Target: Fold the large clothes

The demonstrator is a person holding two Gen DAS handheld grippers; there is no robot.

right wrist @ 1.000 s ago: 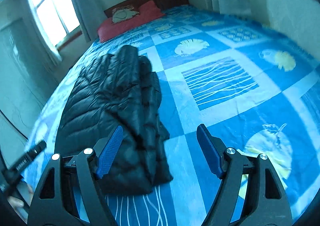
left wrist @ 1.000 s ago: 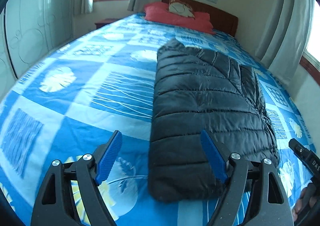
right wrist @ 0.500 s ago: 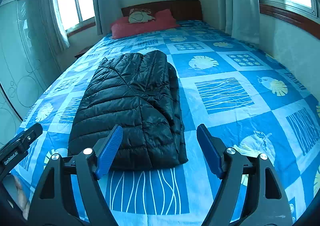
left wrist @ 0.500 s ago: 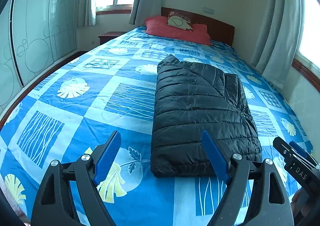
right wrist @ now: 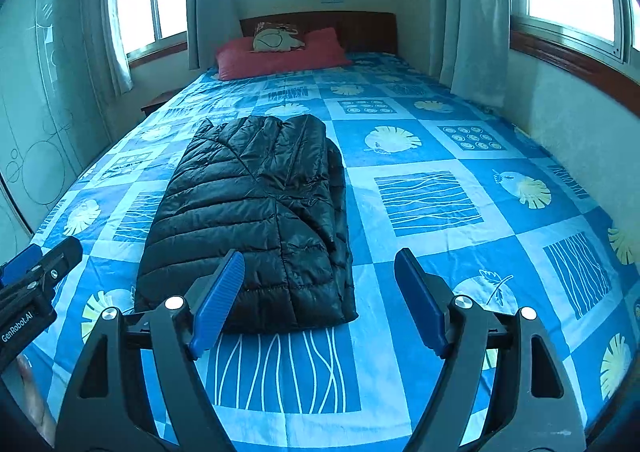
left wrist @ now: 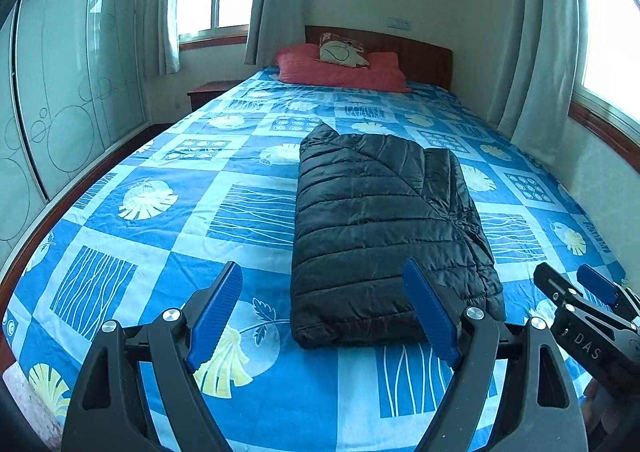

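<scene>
A black quilted puffer jacket [left wrist: 384, 228] [right wrist: 256, 219] lies folded into a long rectangle on the bed, its near end toward me. My left gripper [left wrist: 324, 312] hovers open above the bed's near end, nothing between its blue pads; the jacket's near left corner shows beyond it. My right gripper [right wrist: 318, 300] is also open and empty, back from the jacket's near right corner. Each gripper shows at the edge of the other's view: the right gripper [left wrist: 588, 316] at lower right, the left gripper [right wrist: 32, 276] at lower left.
The bed [left wrist: 132, 252] wears a blue patterned sheet with leaf and wave squares. Red pillows [left wrist: 340, 69] lie against a wooden headboard. A glass-fronted wardrobe [left wrist: 60, 91] stands left, a curtained window and wall right [right wrist: 560, 99]. A nightstand [left wrist: 208, 91] sits beside the bed.
Both grippers have drawn back and risen from the jacket, which now looks smaller and lies wholly in view. Both views have rolled to level. The jacket has not moved.
</scene>
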